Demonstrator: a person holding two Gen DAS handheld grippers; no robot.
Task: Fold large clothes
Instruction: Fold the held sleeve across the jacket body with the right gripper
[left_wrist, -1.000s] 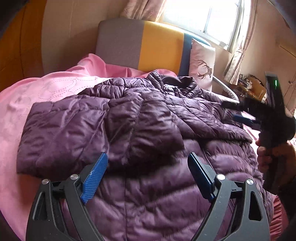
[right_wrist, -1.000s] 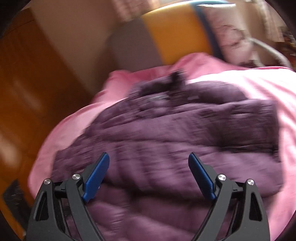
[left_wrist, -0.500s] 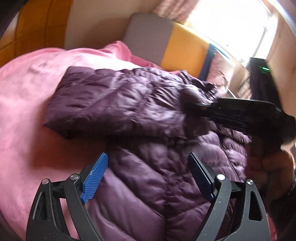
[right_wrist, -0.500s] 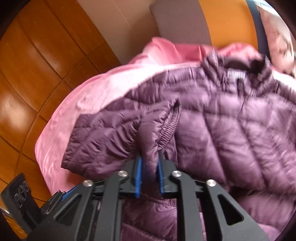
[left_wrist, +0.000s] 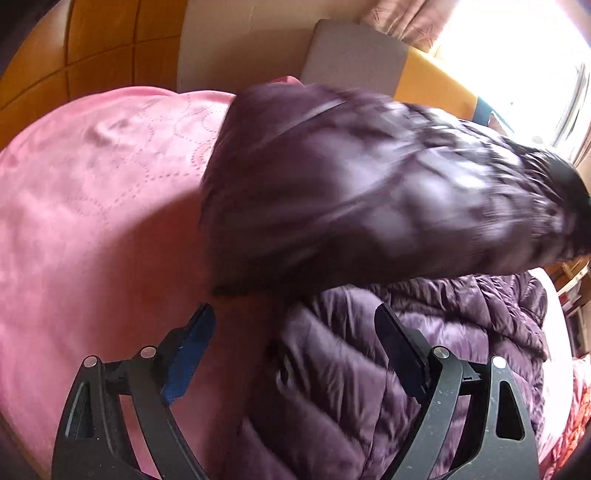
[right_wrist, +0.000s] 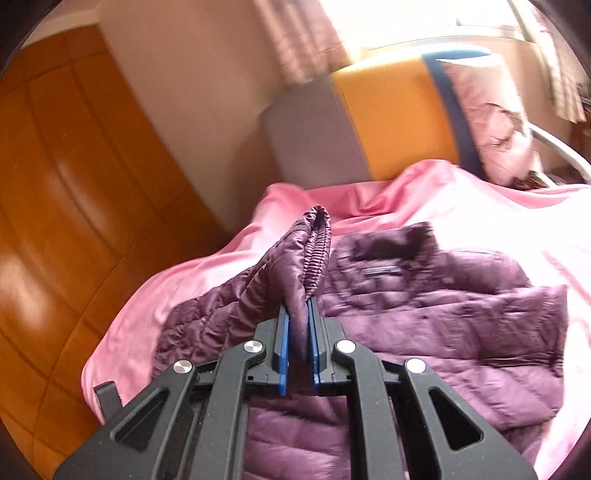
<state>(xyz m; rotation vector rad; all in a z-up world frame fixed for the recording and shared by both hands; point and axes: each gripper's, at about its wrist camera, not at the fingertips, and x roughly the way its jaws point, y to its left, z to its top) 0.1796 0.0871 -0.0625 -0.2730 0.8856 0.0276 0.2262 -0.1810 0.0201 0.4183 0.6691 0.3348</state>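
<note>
We count one garment: a purple quilted puffer jacket (right_wrist: 424, 314), lying across a pink bedspread (left_wrist: 92, 203). We see its body spread flat on the cover, collar end toward the headboard. One sleeve (right_wrist: 295, 266) is raised off the body, its gathered elastic cuff (right_wrist: 319, 236) uppermost.

We count two grippers. The right gripper (right_wrist: 298, 325) is pressed together on that sleeve just below the cuff, the fabric pinched between its two blue pads (right_wrist: 282, 343). The left gripper (left_wrist: 295, 332) stands spread wide with nothing between its fingers; one blue pad (left_wrist: 188, 354) hangs over bare bedspread, the other finger over the jacket's quilted edge. We cannot tell whether either finger touches the cloth beneath.

In the left wrist view the lifted sleeve (left_wrist: 369, 184) appears as a blurred purple mass crossing the upper frame, hiding most of the headboard and the far part of the jacket.

Around the garment we list: one headboard (right_wrist: 369, 122) in grey, orange and blue panels; one pale pillow (right_wrist: 491, 110) with a dark printed figure, leaning against the headboard's right end; wooden panelling (right_wrist: 74, 184) along the left side; patterned curtains (right_wrist: 303, 33) beside a bright window (left_wrist: 517, 55). A red patterned fabric (left_wrist: 569, 424) shows at the bed's right edge in the left wrist view; we cannot tell what it is.
</note>
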